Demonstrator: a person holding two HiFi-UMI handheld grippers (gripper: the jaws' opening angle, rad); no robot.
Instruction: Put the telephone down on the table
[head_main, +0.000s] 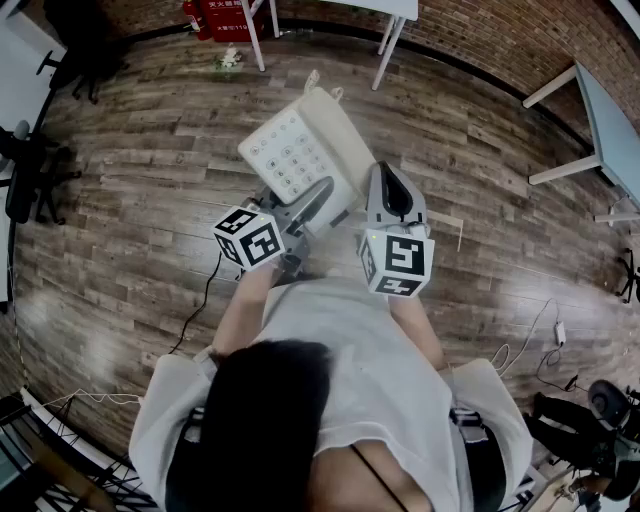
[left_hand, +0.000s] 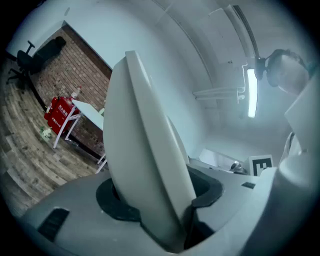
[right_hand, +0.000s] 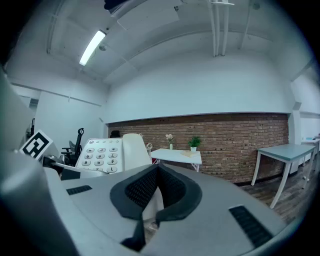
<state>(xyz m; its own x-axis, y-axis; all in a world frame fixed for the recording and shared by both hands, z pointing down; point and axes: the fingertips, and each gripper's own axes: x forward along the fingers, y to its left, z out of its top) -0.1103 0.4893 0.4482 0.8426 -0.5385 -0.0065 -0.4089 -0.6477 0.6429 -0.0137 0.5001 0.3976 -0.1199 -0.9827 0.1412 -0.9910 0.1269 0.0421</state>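
Note:
A white desk telephone (head_main: 300, 150) with a grey keypad and its handset in the cradle hangs in the air over the wooden floor. My left gripper (head_main: 318, 200) is shut on its near edge; in the left gripper view the pale body of the telephone (left_hand: 145, 150) stands wedged upright between the jaws of the left gripper (left_hand: 165, 200). My right gripper (head_main: 392, 195) is just to the right of the phone, apart from it, its dark pads closed together on nothing. In the right gripper view the telephone (right_hand: 107, 152) shows to the left beyond the right gripper (right_hand: 157, 195).
A white table (head_main: 400, 8) and a red box (head_main: 225, 18) stand at the far side; a grey table (head_main: 610, 120) is at the right. An office chair (head_main: 30, 170) is at the left. Cables lie on the floor (head_main: 200, 300). A table with plants (right_hand: 177, 155) stands by the brick wall.

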